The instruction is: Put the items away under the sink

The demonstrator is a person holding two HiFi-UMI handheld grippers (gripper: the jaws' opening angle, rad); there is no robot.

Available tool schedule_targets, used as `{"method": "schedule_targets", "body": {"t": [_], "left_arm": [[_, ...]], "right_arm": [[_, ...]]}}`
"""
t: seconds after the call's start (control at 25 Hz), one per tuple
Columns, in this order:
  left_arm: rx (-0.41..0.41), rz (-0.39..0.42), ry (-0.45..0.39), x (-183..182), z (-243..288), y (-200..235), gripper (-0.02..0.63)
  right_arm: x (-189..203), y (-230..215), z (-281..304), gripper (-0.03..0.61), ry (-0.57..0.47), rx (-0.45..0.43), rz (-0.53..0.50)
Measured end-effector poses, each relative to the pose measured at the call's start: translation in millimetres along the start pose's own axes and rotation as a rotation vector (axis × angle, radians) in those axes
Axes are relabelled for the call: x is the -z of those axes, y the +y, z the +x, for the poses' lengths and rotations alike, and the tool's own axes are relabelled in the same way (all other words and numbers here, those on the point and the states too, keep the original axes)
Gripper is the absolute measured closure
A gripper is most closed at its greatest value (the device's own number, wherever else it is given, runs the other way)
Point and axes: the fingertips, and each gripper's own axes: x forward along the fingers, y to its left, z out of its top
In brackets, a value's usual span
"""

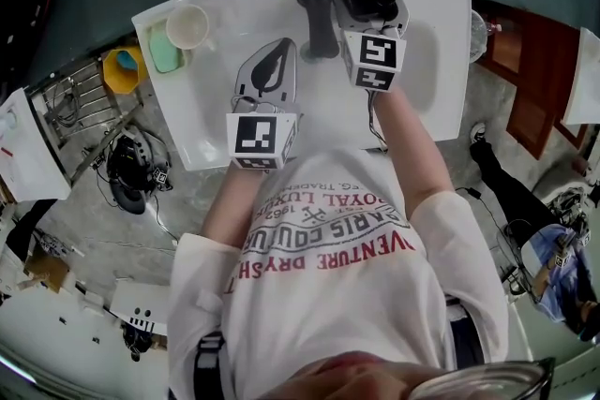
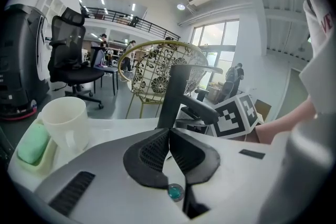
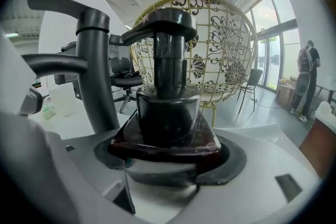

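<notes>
Pump bottle (image 3: 168, 113) beside faucet (image 3: 97, 76), at white sink (image 1: 441, 14)

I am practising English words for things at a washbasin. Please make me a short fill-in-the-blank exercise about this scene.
1. The right gripper is shut on the dark pump bottle, while the left gripper holds ____.
2. The soap left of the cup is ____ in colour.
3. The cup itself is ____ in colour.

Missing words: nothing; green; white.

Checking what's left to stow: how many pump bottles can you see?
1. The pump bottle is clamped in the right gripper, beside the tap. More may sit out of view.
</notes>
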Motion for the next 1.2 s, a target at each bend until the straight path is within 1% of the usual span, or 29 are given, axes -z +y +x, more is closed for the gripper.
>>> {"method": "schedule_targets", "body": {"t": [0.24,0.36,0.52,0.64,0.92,1.2], "left_arm": [[-0.016,0.012,0.011,0,-6,5,0.591],[-0.014,0.018,0.019,1,-7,4,0.591],[-0.013,0.033,0.006,-3,-11,-1,0.591],[-0.015,0.041,-0.007,-6,-20,-11,0.591],[-0.035,0.046,-0.037,-1,-43,-40,0.591],[-0.070,0.054,-0.105,-5,-87,-71,0.591]], "right_arm": [[1,1,-1,0.202,0.009,-0.031,0.011],[3,0,-2,0.202,0.011,-0.034,0.032],[1,-8,-14,0.203,-0.001,-0.030,0.075],[-5,-11,-36,0.204,-0.030,-0.036,0.064],[-16,-1,-92,0.204,-0.064,-0.089,0.019],[-16,19,-166,0.204,-0.068,-0.162,-0.010]]}}
